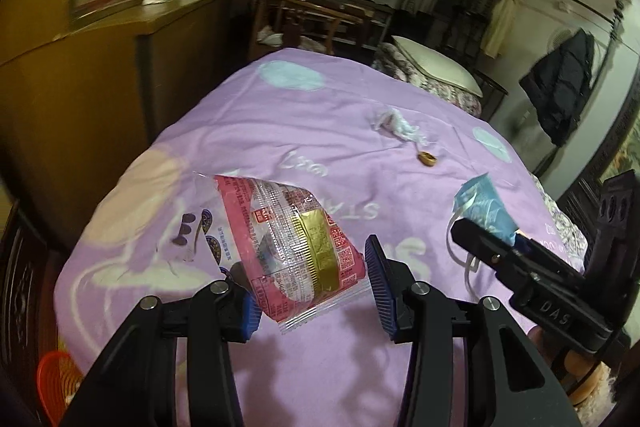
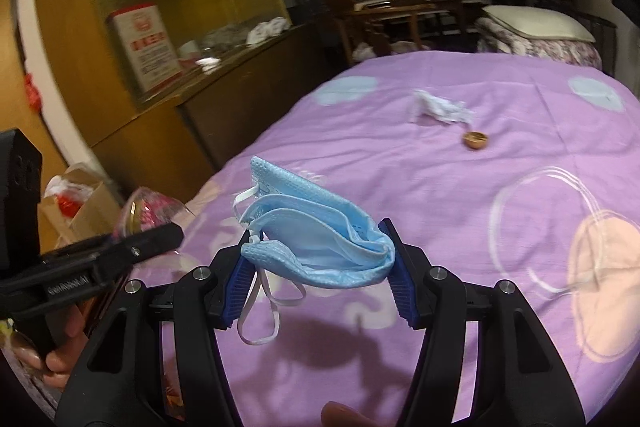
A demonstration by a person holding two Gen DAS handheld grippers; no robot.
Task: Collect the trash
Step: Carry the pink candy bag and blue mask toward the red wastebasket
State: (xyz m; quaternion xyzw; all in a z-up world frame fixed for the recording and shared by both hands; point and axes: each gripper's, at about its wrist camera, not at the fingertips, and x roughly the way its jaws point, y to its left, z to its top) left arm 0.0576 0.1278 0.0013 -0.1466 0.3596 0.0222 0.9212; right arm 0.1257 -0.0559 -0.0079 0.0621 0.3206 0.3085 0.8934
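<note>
My left gripper [image 1: 312, 291] holds a clear and red snack wrapper [image 1: 288, 247] between its blue pads, lifted above the purple bedspread [image 1: 320, 115]. My right gripper [image 2: 320, 275] holds a crumpled blue face mask [image 2: 312, 231] with its white ear loops [image 2: 260, 315] hanging down. The mask [image 1: 480, 207] and right gripper [image 1: 532, 279] also show at the right of the left wrist view. The wrapper [image 2: 148, 215] and left gripper [image 2: 92, 267] show at the left of the right wrist view. A crumpled white tissue [image 2: 440, 109] and a small brown shell-like piece [image 2: 475, 139] lie further up the bed.
A wooden cabinet [image 1: 100, 75] runs along the bed's left side. A cardboard box [image 2: 80, 211] with trash sits on the floor by it. An orange basket [image 1: 56, 383] stands low left. A pillow [image 2: 536, 23] lies at the head of the bed.
</note>
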